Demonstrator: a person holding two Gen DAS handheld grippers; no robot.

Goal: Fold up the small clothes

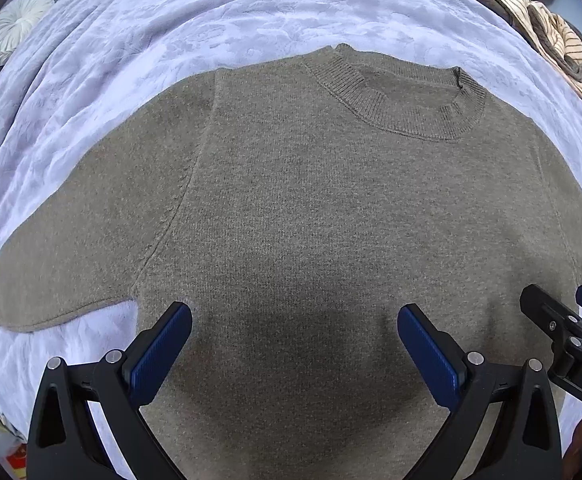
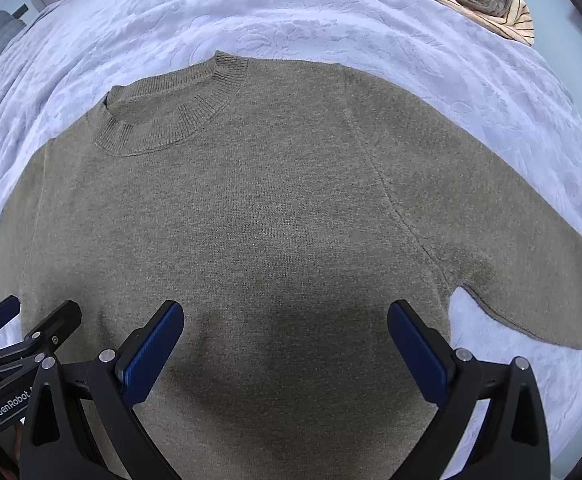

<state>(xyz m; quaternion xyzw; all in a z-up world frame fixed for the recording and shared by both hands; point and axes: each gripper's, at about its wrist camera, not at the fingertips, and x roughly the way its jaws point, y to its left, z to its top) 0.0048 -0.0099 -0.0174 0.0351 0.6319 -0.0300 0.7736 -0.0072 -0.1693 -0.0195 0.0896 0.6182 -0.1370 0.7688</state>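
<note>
Grippers at the near edge of both views, side by side over the lower body of the sweater. Left gripper (image 1: 295, 344): jaws spread wide, holding nothing, blue pads (image 1: 159, 354) hanging above the knit with a dark shadow on the cloth between them. Right gripper (image 2: 285, 340): likewise spread wide and empty; its black arm and one blue tip also show at the right edge of the left view.

Sweater (image 1: 311, 208): short-sleeved, grey-brown knit, lying flat and face up on the bedspread (image 1: 139, 32), hem toward the near side (out of frame), ribbed collar (image 1: 403, 100) on the far side. Left sleeve (image 1: 59, 248) stretches out to the left; right sleeve (image 2: 523, 248) stretches out to the right. Neither sleeve is folded in, and the body shows no crease.

Bedspread: pale lilac, embossed, bare beyond the collar. At the far right corner, a heap of striped and brown clothes (image 1: 559, 44), well apart from the sweater. At the far left, a round white cushion (image 1: 15, 26).

Step in hand, judged from the layout: the garment is spread out and the folding has not begun. The next move probably calls for each gripper to travel outward to its own sleeve or side edge, close on the cloth, and carry it in over the body.
</note>
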